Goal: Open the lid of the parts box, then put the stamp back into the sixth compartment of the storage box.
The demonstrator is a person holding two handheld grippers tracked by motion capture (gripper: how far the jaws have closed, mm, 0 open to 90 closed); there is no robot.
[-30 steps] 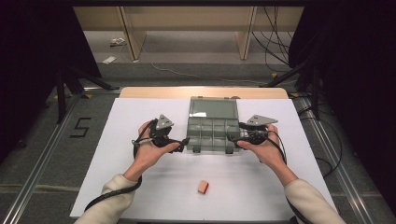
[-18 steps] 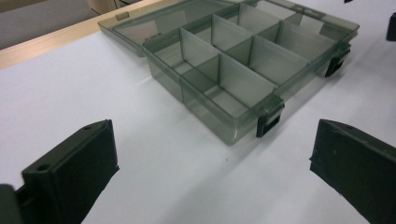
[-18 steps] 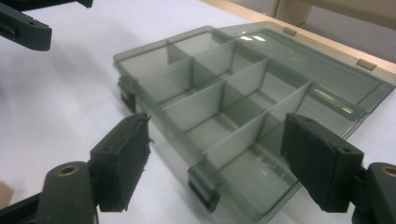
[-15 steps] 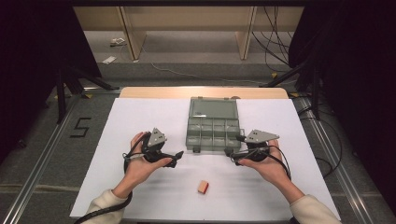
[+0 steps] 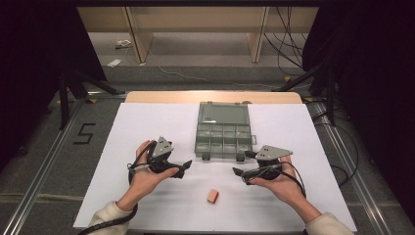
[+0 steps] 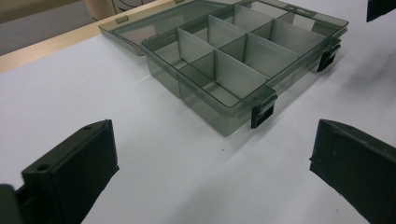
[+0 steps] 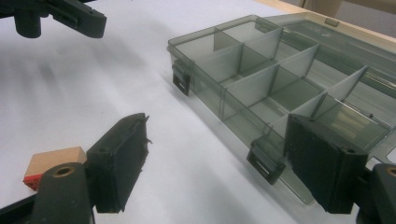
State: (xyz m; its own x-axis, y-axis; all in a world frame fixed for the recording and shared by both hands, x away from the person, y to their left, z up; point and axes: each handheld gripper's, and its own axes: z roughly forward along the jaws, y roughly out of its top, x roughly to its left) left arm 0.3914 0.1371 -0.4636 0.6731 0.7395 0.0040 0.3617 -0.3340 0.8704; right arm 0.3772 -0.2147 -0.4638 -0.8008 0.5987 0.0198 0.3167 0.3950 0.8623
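I hold the left gripper (image 5: pixel 180 168) over the white sheet (image 5: pixel 147 127) on the bench, just off the near left corner of the organiser box (image 5: pixel 223 138). Its jaws stand wide apart and grip nothing; in the left gripper view they frame bare sheet, with the box (image 6: pixel 243 60) beyond them.

I hold the right gripper (image 5: pixel 242 172) off the near right corner of the box. Its jaws are also wide open and empty. In the right gripper view one jaw sits in front of the box's near corner and its latch (image 7: pixel 265 164); I cannot tell whether it touches the box.

The box lies at the middle of the bench toward the far edge, open, its lid (image 5: pixel 224 113) folded flat away from me toward the wooden far edge of the bench (image 5: pixel 147 96). The tray is split into small compartments by dividers, and the compartments I can see into hold nothing. Two dark latches hang on its near wall.

A small block (image 5: pixel 212 196), tan with a red underside, rests on the sheet near the near edge of the bench, between the two grippers and apart from both. In the right gripper view the block (image 7: pixel 51 163) sits just behind the left-hand jaw.
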